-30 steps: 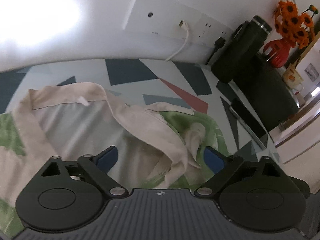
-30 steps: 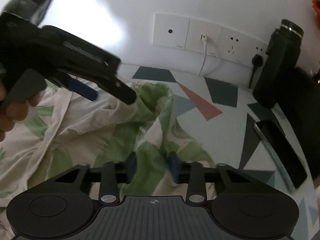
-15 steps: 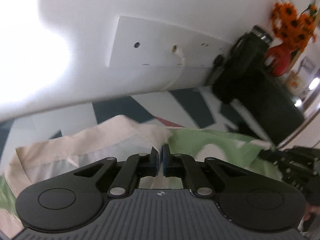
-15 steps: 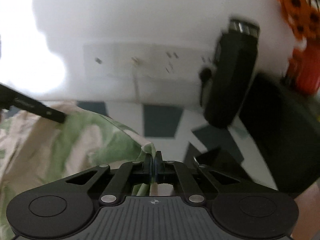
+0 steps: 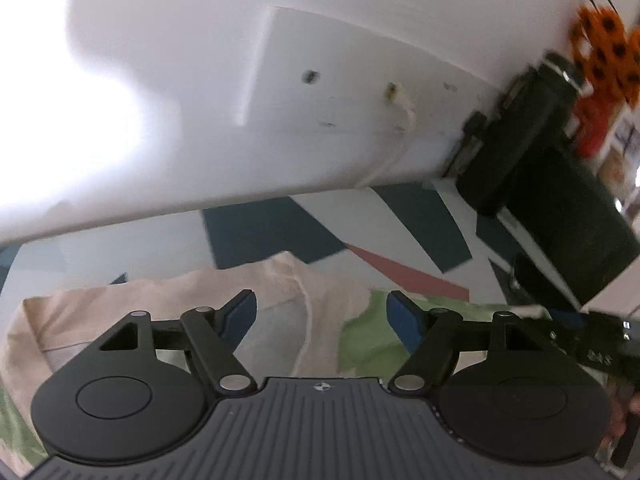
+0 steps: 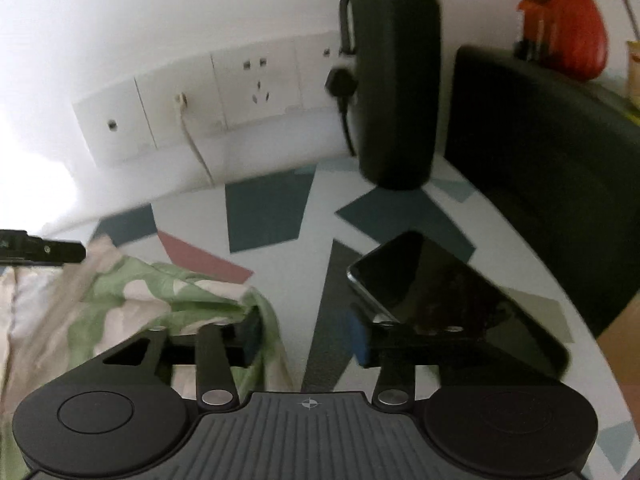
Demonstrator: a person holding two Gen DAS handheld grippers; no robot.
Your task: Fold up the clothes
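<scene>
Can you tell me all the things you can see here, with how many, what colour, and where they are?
shirt: one, green and cream, crumpled on the table's left side
table: one, pale with dark blue and red shapes, under everything
phone: one, black, flat on the table to the right
bottle: one, dark, upright by the wall
socket panel: one row, white, on the wall
white cable: one, plugged into the panel
black plug: one, in the panel beside the bottle
vase: one, red, far right, holding orange flowers
black box: one, right of the bottle
left gripper: one, black with blue pads, open above the shirt
right gripper: one, black with blue pads, open at the shirt's edge
</scene>
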